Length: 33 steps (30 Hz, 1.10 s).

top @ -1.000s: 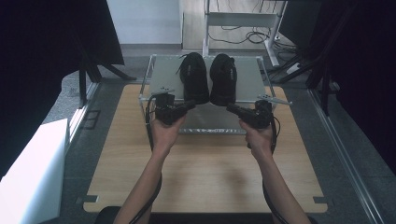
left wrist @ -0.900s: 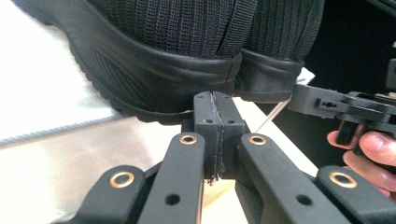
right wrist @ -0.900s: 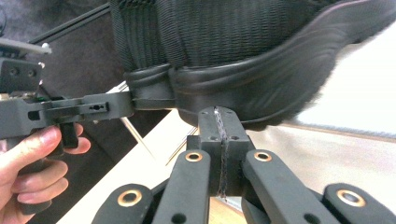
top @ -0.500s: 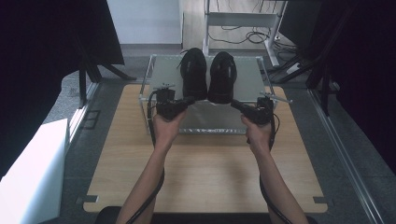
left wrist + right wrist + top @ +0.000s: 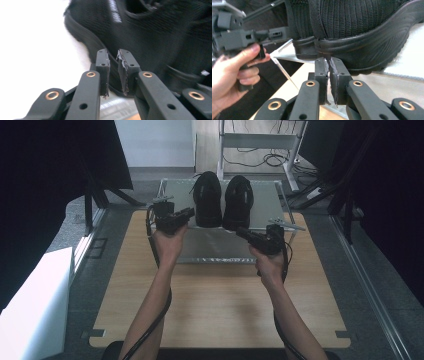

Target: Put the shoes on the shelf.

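Observation:
Two black shoes stand side by side on a grey metal tray (image 5: 270,202), toes pointing away. My left gripper (image 5: 190,213) is at the near left side of the left shoe (image 5: 207,200). In the left gripper view the left gripper (image 5: 113,53) has its jaws a narrow gap apart with nothing between them, right up against the shoe's sole (image 5: 82,37). My right gripper (image 5: 241,231) is at the heel of the right shoe (image 5: 238,200). The right gripper (image 5: 329,60) has its pads pressed together just below that shoe's heel (image 5: 367,45).
The tray sits at the far end of a wooden table (image 5: 220,310). A white shelf frame with cables (image 5: 260,142) stands behind it. Dark stands flank both sides. The hand on the left gripper (image 5: 237,67) appears in the right gripper view.
Both grippers have moved forward toward the shoes. The shoes sit slightly farther back on the tray than a second ago.

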Motion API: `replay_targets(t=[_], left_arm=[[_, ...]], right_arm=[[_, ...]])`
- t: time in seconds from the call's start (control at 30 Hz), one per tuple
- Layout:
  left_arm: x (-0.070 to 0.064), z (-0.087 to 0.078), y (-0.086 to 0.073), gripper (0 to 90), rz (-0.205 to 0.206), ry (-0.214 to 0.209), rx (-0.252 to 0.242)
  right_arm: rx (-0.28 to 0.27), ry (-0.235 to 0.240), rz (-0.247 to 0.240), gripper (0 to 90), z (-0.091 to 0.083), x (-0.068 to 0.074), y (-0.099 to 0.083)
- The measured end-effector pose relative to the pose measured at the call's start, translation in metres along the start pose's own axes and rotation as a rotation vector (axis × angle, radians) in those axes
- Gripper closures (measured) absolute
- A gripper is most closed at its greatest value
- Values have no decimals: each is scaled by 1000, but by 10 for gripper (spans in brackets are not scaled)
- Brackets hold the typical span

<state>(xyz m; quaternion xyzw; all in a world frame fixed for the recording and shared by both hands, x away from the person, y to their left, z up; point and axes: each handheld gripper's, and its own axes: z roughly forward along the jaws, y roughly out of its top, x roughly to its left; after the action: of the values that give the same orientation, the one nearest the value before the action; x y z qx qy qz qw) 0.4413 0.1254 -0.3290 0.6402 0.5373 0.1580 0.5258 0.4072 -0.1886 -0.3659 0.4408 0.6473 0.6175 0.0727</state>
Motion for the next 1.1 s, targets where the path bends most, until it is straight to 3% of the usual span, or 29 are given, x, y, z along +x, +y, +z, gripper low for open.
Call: replay_targets(t=[0.17,0.27,0.4,0.63,0.73,0.8,0.87,0.9,0.93,1.03,1.1], left_arm=[[3,18,6,777,2,58,62],[5,27,3,777,-5,58,95],[8,32,1,804,-28,56,98],[1,37,3,827,18,50,121],[5,36,8,775,-11,33,99],[5,39,11,773,-9,52,108],[2,43,13,785,2,71,123],[0,44,15,785,10,87,129],[-1,46,16,805,11,100,138],[-2,49,19,823,13,108,158],[-3,52,20,887,15,114,170]], right_arm=[[-2,-21,-12,878,2,0,2],[-11,-35,-12,891,4,0,1],[-20,-40,-8,895,3,-3,1],[-6,-114,-4,895,6,-12,7],[-37,-148,15,884,-1,-21,12],[-46,-161,25,879,-1,-24,14],[-40,-242,16,881,2,-33,21],[-40,-242,16,881,2,-33,21],[-32,-272,30,894,7,-39,25],[-20,-281,43,899,11,-45,29],[-4,-286,49,900,15,-48,34]])
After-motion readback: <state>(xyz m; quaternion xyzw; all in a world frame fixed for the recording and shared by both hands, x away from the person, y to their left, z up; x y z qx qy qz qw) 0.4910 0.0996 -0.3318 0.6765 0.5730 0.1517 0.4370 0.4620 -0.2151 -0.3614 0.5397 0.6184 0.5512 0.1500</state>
